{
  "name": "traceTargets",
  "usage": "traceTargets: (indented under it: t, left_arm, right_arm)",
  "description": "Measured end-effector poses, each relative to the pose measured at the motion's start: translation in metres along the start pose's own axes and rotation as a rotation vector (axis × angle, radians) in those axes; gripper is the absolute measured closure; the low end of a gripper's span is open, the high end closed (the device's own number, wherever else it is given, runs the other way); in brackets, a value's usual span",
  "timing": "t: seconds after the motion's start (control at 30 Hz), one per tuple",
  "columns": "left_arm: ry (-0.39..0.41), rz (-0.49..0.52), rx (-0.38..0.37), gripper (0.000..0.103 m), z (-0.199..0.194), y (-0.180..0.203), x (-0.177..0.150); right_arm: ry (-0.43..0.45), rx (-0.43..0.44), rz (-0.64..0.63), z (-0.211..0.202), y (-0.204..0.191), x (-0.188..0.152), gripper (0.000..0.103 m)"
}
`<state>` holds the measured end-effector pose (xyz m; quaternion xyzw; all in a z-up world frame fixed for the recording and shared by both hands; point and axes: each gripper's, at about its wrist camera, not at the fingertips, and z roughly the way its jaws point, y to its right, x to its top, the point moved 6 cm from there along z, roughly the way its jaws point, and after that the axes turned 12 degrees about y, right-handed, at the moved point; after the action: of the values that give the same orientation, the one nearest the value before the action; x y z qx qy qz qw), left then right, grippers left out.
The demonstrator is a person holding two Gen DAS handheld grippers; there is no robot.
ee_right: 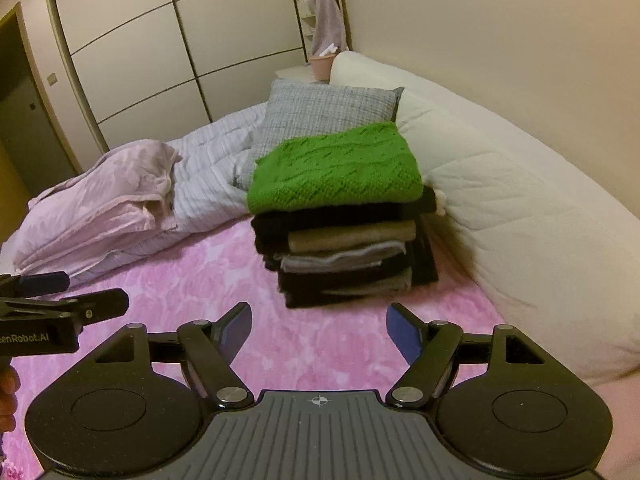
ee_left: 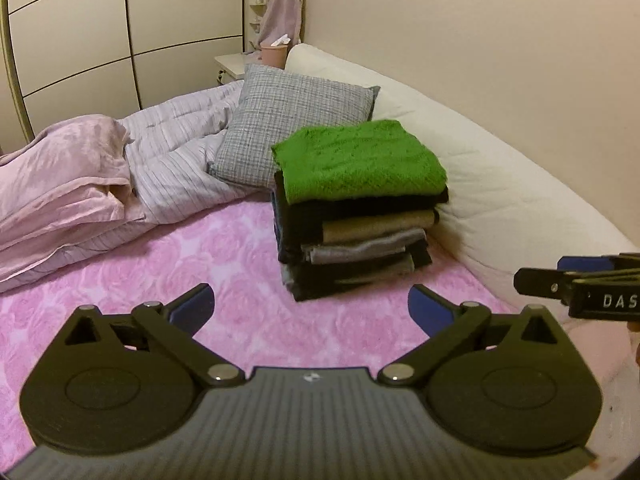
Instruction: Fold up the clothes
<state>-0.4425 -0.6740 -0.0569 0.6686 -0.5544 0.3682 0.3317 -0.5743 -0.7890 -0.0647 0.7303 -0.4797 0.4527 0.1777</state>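
A stack of folded clothes (ee_left: 352,240) (ee_right: 344,264) stands on the pink flowered bedspread (ee_left: 224,264) (ee_right: 192,280), with a folded green knit sweater (ee_left: 356,160) (ee_right: 336,168) on top and black, tan and grey pieces under it. My left gripper (ee_left: 311,308) is open with nothing between its blue pads, a short way in front of the stack. My right gripper (ee_right: 319,330) is open too and holds nothing, just in front of the stack. Each gripper shows at the edge of the other's view, the right gripper (ee_left: 580,286) and the left gripper (ee_right: 60,308).
A grey checked pillow (ee_left: 296,124) (ee_right: 324,116) leans behind the stack. A striped duvet (ee_left: 180,160) and a crumpled pink cover (ee_left: 64,184) (ee_right: 104,204) lie at the left. A long white padded bolster (ee_left: 500,184) (ee_right: 520,208) runs along the wall at the right. A wardrobe (ee_right: 180,52) stands beyond the bed.
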Motion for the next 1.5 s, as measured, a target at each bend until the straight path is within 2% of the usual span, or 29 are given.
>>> traceTargets:
  t: [0.3, 0.57, 1.2, 1.5]
  left_arm:
    - [-0.049, -0.007, -0.015, 0.001, -0.062, 0.001, -0.040]
    - [-0.029, -0.023, 0.001, 0.001, -0.093, 0.006, -0.045]
    - [-0.041, -0.034, 0.025, 0.001, -0.075, 0.066, -0.035]
    - [-0.040, -0.039, 0.039, 0.001, -0.070, 0.074, -0.033]
  right_arm:
    - [-0.028, -0.011, 0.012, -0.058, -0.018, -0.044, 0.031]
    - [-0.019, 0.038, 0.002, -0.080, -0.026, -0.049, 0.031]
    - [-0.017, 0.095, -0.019, -0.085, 0.023, -0.035, 0.031]
    - [-0.026, 0.118, -0.030, -0.081, 0.035, -0.032, 0.031]
